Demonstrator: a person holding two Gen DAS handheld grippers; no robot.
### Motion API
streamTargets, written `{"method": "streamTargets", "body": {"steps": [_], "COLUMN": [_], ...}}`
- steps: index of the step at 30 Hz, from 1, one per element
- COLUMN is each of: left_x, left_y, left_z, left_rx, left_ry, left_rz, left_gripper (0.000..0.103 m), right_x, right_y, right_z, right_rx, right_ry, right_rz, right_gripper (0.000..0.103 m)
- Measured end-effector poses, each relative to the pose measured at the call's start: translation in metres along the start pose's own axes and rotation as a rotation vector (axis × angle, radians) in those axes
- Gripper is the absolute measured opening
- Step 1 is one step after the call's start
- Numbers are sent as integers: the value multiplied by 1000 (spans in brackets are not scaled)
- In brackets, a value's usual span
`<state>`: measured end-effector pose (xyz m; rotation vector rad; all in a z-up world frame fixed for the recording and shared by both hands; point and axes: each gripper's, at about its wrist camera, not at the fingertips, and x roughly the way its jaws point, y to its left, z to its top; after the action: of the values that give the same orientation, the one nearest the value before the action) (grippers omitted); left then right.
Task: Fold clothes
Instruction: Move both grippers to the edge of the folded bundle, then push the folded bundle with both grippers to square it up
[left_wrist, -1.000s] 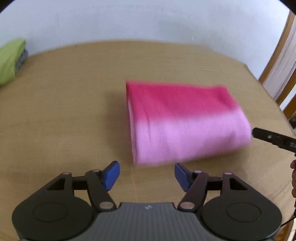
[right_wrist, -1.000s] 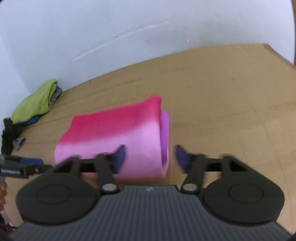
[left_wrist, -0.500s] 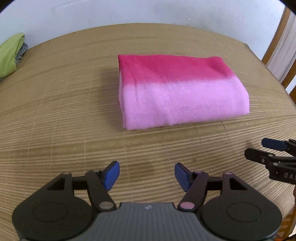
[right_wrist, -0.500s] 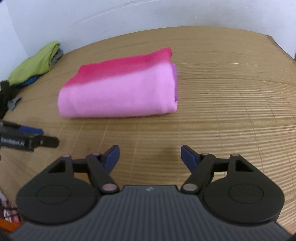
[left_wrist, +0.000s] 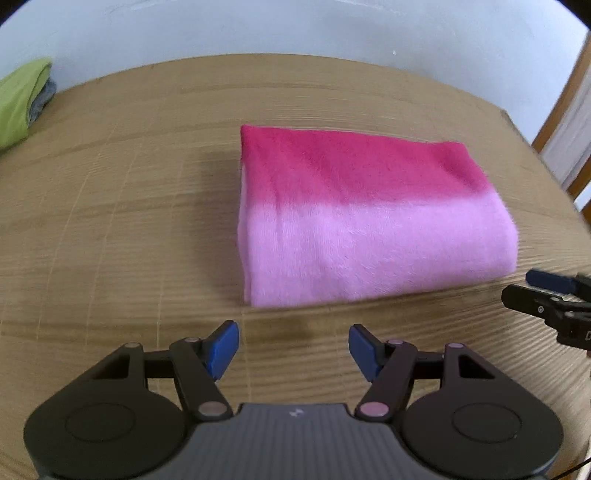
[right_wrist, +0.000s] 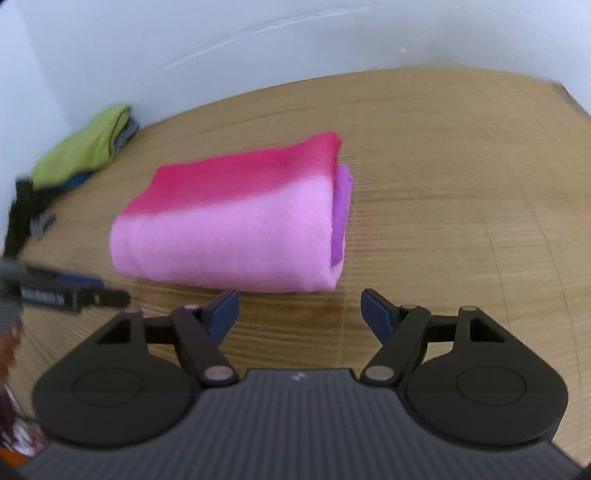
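Left gripper (left_wrist: 293, 347): black frame, blue fingertips (left_wrist: 221, 349) spread wide apart, nothing between them; held low, pointing forward and level. Seen from the right wrist camera, it enters at the left edge, blurred.

Right gripper (right_wrist: 299, 312): black frame, blue fingertips (right_wrist: 376, 314) spread wide apart, nothing between them; held low, pointing forward. Seen from the left wrist camera, its tips enter at the right edge.
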<state>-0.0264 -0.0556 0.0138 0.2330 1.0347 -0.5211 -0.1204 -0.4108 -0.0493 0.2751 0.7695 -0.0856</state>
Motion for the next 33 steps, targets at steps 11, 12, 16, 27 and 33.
{"method": "streamTargets", "body": {"steps": [11,12,16,27,33], "left_x": [33,33,36,85,134], "left_y": [6,6,8,47,80], "left_z": [23,24,35,132,213], "left_rx": [66,78,85,63,50], "left_ry": [-31,-48,-73,-115,-119], "left_rz": [-76,-85,-87,-11,29], "left_gripper": [57,52,38,39,41], "right_x": [48,52,68,144,212], "right_y": [3,4,12,22,25], "right_z": [13,14,27,113,179], "right_rx": [-164,-181,-222,-261,-223], "right_ry": [28,19,8,-29,-24], "right_rz": [29,38,60,71,52], "right_gripper": [76,76,63,58,58]}}
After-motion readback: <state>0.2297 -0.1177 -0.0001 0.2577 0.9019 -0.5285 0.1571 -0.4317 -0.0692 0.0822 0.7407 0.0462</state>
